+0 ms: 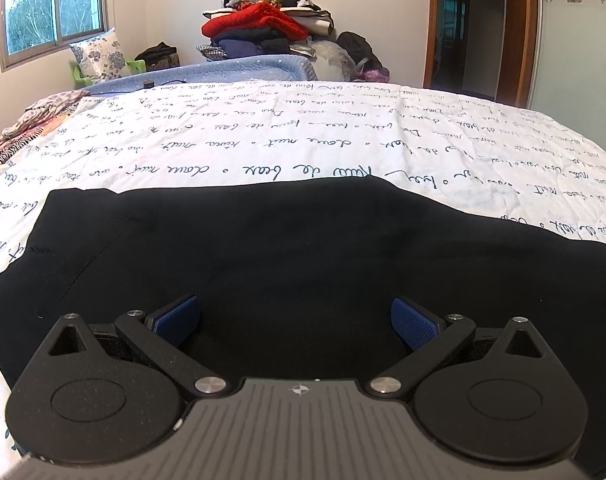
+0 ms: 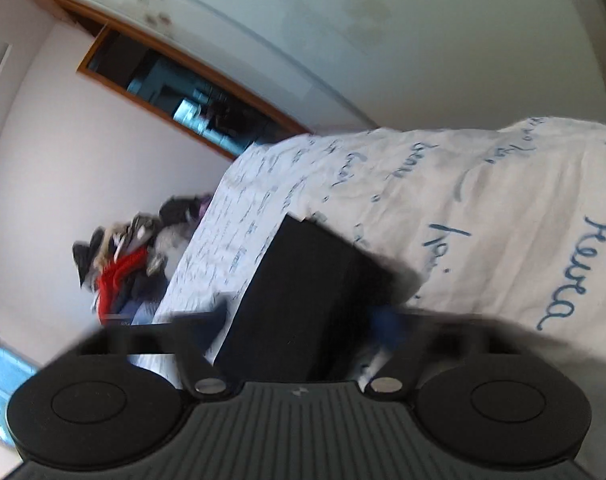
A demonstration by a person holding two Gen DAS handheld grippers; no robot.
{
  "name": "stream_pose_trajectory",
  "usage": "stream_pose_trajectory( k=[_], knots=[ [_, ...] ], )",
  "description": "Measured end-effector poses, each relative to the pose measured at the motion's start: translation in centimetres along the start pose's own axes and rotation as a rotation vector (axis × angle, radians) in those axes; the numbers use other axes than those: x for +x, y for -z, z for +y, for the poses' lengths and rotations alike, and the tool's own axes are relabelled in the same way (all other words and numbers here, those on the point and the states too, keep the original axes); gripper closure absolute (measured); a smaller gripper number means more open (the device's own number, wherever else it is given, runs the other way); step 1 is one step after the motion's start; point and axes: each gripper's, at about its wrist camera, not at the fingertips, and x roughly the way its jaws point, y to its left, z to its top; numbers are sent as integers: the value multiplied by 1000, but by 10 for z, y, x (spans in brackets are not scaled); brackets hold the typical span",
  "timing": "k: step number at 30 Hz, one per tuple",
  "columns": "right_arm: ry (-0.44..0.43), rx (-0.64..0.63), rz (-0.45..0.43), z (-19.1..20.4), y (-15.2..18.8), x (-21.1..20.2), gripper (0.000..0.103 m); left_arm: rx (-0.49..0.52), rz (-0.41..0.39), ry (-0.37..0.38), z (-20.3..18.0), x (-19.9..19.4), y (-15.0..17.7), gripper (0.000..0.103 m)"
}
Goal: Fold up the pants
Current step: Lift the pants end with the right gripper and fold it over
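Black pants (image 1: 263,248) lie flat across the near part of a bed with a white cover printed in handwriting (image 1: 303,132). My left gripper (image 1: 295,320) hovers low over the near edge of the pants, its blue pads (image 1: 179,316) wide apart and empty. In the right wrist view the camera is rolled sideways and blurred. The pants (image 2: 303,280) show there as a dark folded slab on the cover (image 2: 483,200). My right gripper (image 2: 303,320) is spread on either side of that dark cloth, with nothing pinched between its fingers.
A tall heap of clothes with a red garment (image 1: 259,20) stands beyond the bed's far end. A patterned blanket (image 1: 31,124) lies at the bed's left edge. A floral pillow (image 1: 99,56) sits under the window, and a doorway (image 1: 471,24) is at the far right.
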Motion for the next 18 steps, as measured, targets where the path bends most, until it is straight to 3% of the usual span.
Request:
stream_pose_trajectory(
  k=[1, 6, 9, 10, 11, 13, 18],
  knots=[
    [-17, 50, -1, -6, 0, 2, 73, 2, 0, -2, 0, 0, 0, 0],
    [-11, 65, -6, -8, -3, 5, 74, 14, 7, -16, -3, -1, -2, 0],
    [-41, 114, -26, -14, -3, 8, 75, 5, 48, -28, -7, -5, -10, 1],
    [-39, 106, -29, -15, -3, 8, 89, -3, 77, -20, -9, -7, -15, 3],
    [-26, 82, -28, -15, -2, 8, 95, -15, 105, 4, -12, -10, -21, 3],
    [-21, 7, -24, -12, 1, 7, 96, -32, 118, 87, -25, -22, -38, 3],
    [40, -314, -101, 24, 12, -9, 95, 39, -3, 313, -98, -68, -86, 1]
  ],
)
